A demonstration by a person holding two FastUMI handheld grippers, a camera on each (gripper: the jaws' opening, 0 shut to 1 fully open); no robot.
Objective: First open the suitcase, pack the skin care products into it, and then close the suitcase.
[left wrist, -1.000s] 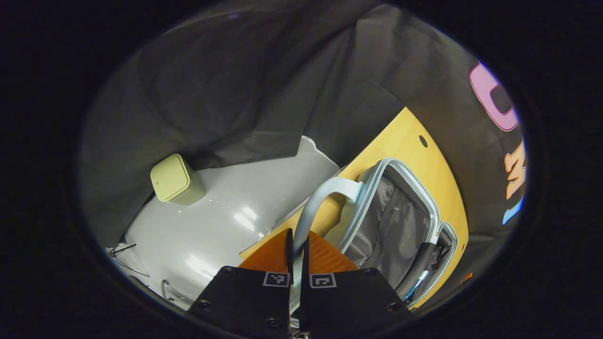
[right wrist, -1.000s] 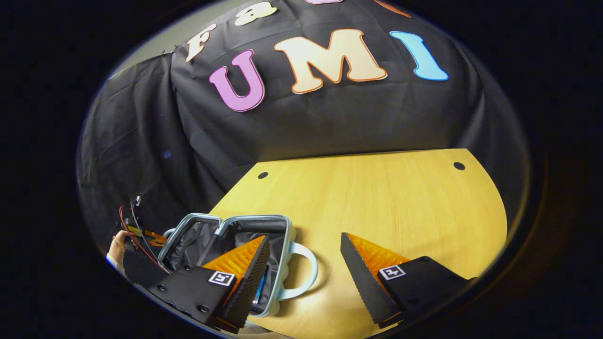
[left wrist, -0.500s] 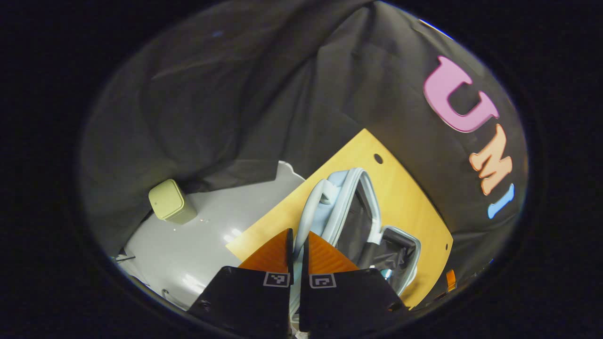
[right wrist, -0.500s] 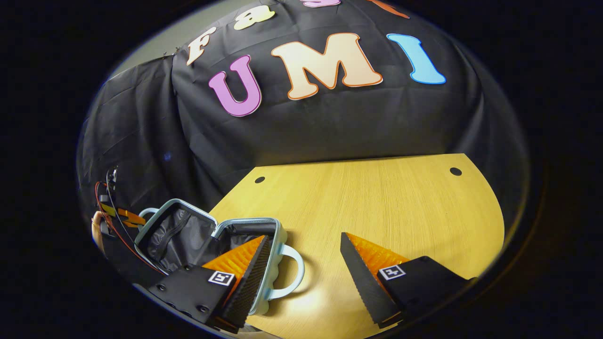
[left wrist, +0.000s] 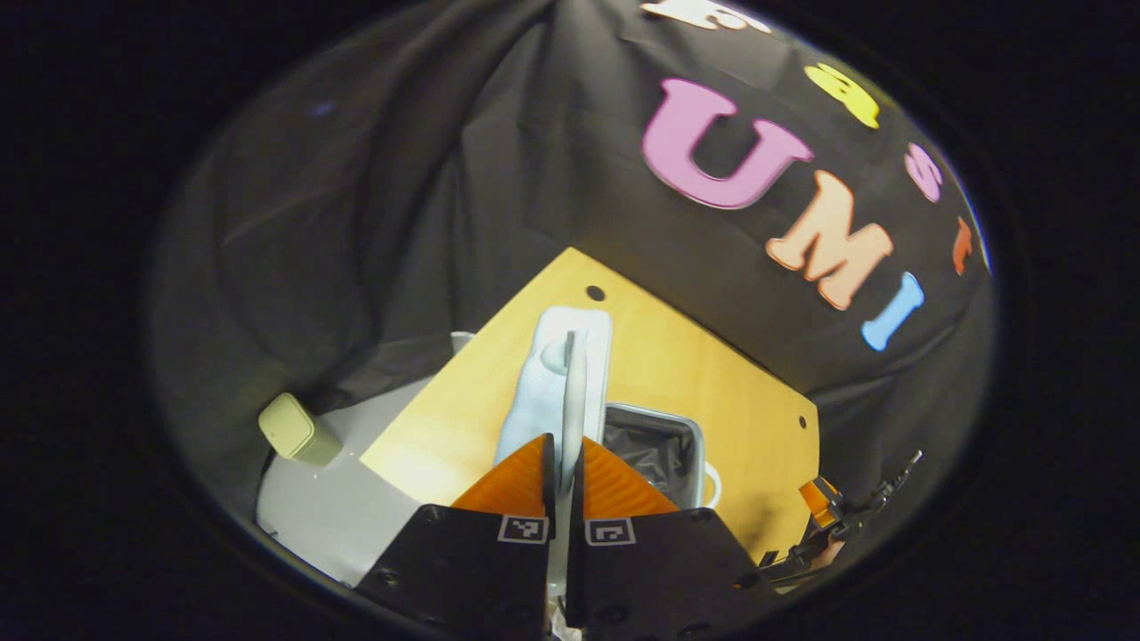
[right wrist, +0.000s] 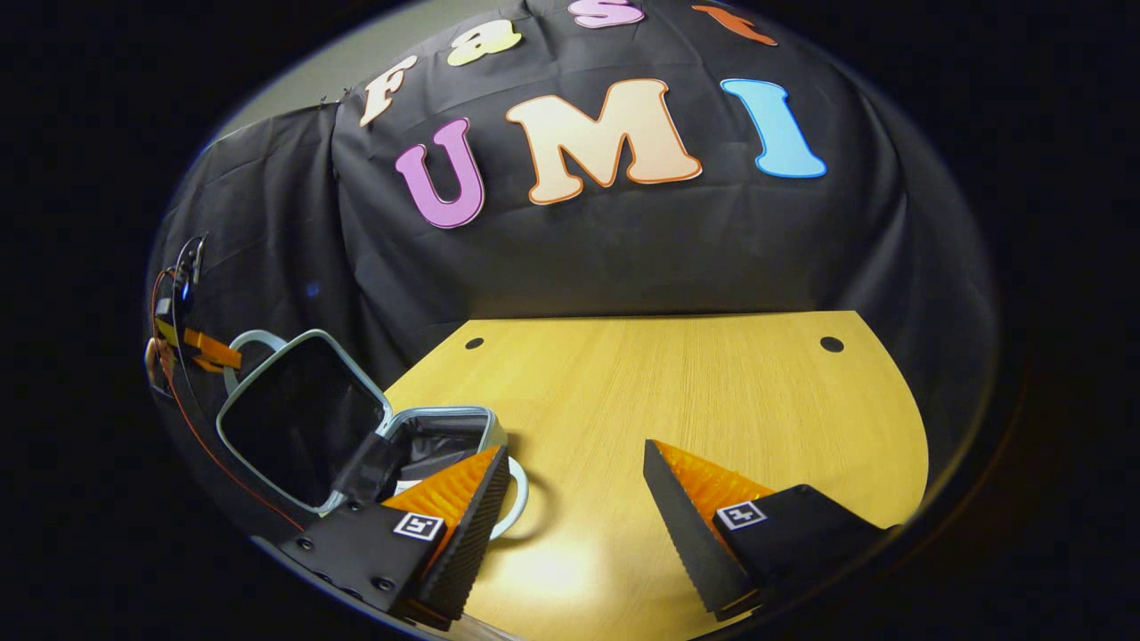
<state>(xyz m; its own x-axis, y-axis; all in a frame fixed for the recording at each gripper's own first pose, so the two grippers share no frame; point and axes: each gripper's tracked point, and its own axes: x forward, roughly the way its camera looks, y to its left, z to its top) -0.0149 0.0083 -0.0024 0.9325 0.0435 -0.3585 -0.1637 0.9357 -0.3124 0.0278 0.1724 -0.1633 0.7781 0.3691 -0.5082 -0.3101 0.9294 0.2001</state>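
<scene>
A light-blue suitcase sits at the left end of the wooden table (right wrist: 677,383). Its base (right wrist: 445,432) lies flat, showing dark lining and something pale inside that I cannot make out. The lid (right wrist: 303,418) stands raised, dark inside facing the base. In the left gripper view the lid's blue shell (left wrist: 543,392) rises ahead. My left gripper (left wrist: 563,441) is shut on the lid's handle (left wrist: 573,392); it also shows far off as the left gripper (right wrist: 200,347). My right gripper (right wrist: 574,447) hovers open over bare table beside the base's handle (right wrist: 515,507).
A pale green bin (left wrist: 294,427) stands on the grey floor (left wrist: 329,525) left of the table. Black cloth walls close in behind the table and on its left. Bare tabletop stretches right of the suitcase. Red and black wires hang at the left gripper.
The lid has swung up from lying flat open to standing raised over the base, carried by my left gripper on its handle. My right gripper has barely moved.
</scene>
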